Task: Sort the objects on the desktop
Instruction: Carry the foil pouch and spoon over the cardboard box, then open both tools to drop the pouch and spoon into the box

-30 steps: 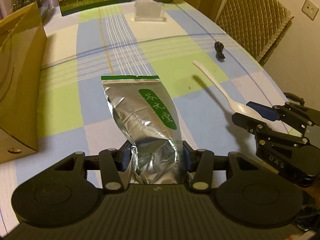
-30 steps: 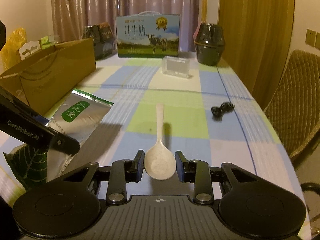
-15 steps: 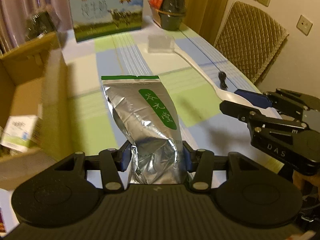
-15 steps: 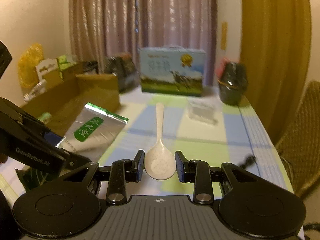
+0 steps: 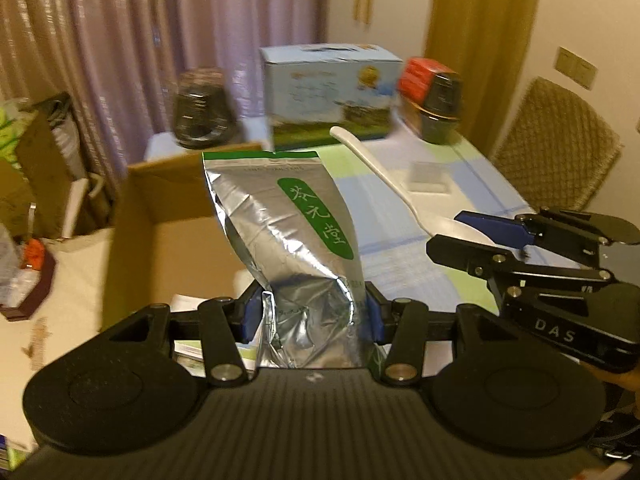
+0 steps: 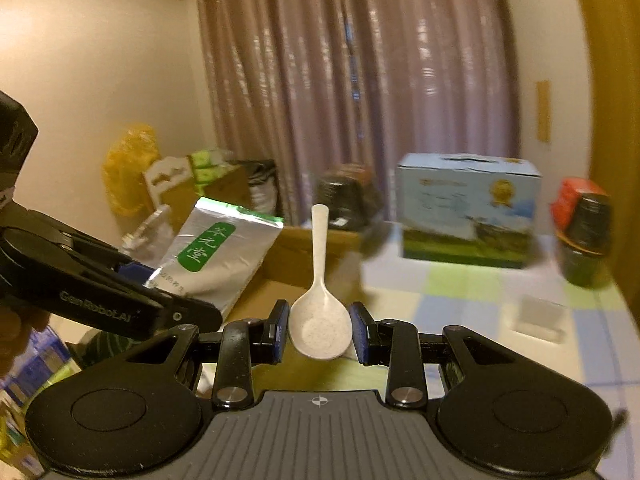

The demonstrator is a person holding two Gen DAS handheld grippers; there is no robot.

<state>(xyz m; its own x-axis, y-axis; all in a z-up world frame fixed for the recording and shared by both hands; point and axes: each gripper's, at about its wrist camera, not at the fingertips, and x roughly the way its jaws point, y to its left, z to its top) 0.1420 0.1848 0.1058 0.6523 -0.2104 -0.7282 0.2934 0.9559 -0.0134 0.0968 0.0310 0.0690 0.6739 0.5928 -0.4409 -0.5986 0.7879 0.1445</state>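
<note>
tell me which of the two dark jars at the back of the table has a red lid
The dark jar on the right, beside the blue milk carton, has the red top. The other dark jar, left of the carton behind the cardboard box, shows no red.

We list a silver foil pouch (image 5: pixel 294 240) with a green top strip and a green oval label bearing white characters; its lower part is creased and pinched between the fingers of the left tool (image 5: pixel 310 316), and it stands tilted in the air over an open cardboard box (image 5: pixel 168 240). We list a white plastic spoon (image 6: pixel 320 304), bowl nipped at its sides by the right tool (image 6: pixel 319 334), handle pointing forward and up, clear of the bench (image 6: pixel 500 364).
</note>
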